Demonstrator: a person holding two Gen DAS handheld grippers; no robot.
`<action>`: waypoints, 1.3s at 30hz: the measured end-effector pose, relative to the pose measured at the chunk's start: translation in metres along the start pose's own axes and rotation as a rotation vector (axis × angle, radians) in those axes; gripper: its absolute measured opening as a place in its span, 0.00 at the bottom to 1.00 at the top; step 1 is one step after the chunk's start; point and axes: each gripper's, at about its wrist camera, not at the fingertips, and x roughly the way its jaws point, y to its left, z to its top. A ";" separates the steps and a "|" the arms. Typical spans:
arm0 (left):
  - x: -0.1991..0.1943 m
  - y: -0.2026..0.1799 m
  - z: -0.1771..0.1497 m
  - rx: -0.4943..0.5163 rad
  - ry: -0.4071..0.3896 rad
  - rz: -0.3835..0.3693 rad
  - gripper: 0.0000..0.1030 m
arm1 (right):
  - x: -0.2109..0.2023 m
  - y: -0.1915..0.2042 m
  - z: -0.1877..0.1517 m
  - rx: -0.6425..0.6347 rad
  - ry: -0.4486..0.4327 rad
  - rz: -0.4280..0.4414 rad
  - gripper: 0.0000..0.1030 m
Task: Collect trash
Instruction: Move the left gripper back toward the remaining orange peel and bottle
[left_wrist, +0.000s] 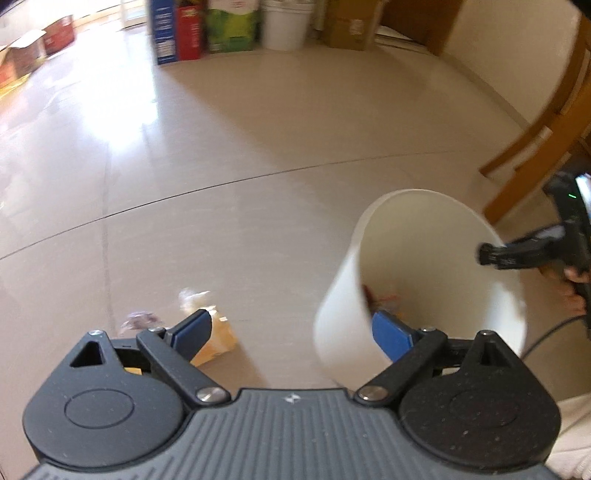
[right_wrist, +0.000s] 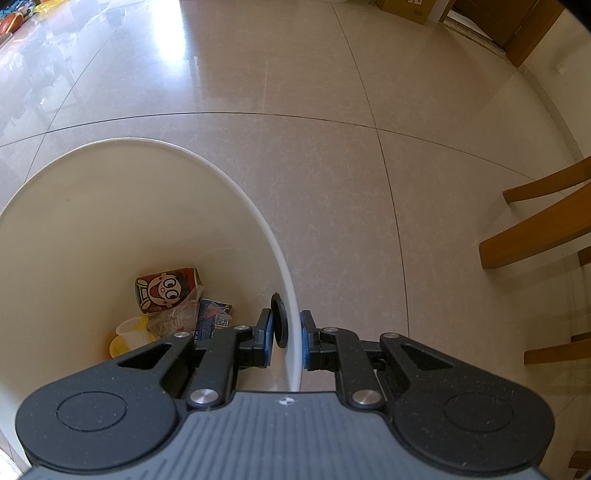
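Note:
A white trash bin (left_wrist: 424, 251) is tipped toward me on the tiled floor. My right gripper (right_wrist: 286, 339) is shut on the bin's (right_wrist: 92, 206) rim, one pad inside and one outside; it also shows as the right gripper (left_wrist: 491, 254) at the bin's far edge. Inside lie a red cartoon carton (right_wrist: 166, 293), a blue packet (right_wrist: 212, 319) and a yellow-and-white cup (right_wrist: 131, 334). My left gripper (left_wrist: 295, 328) is open wide, pads pressing on nothing, right pad over the bin's mouth. On the floor lie a yellow wrapper (left_wrist: 218, 343), a clear crumpled wrapper (left_wrist: 192, 297) and a purple wrapper (left_wrist: 140, 319).
Wooden chair legs (left_wrist: 535, 147) stand to the right of the bin, also seen as chair legs (right_wrist: 535, 236). Along the far wall stand coloured cartons (left_wrist: 184, 33), a white bucket (left_wrist: 284, 26) and a cardboard box (left_wrist: 351, 26). More boxes (left_wrist: 26, 55) sit far left.

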 end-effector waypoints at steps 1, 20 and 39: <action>0.001 0.007 -0.002 -0.011 -0.001 0.010 0.91 | 0.000 0.000 0.000 0.000 0.000 0.000 0.17; 0.106 0.148 -0.115 -0.408 0.065 0.160 0.91 | 0.001 0.007 -0.002 -0.013 -0.007 -0.021 0.18; 0.194 0.198 -0.183 -0.310 0.004 0.240 0.91 | 0.004 0.012 -0.003 -0.004 -0.008 -0.047 0.19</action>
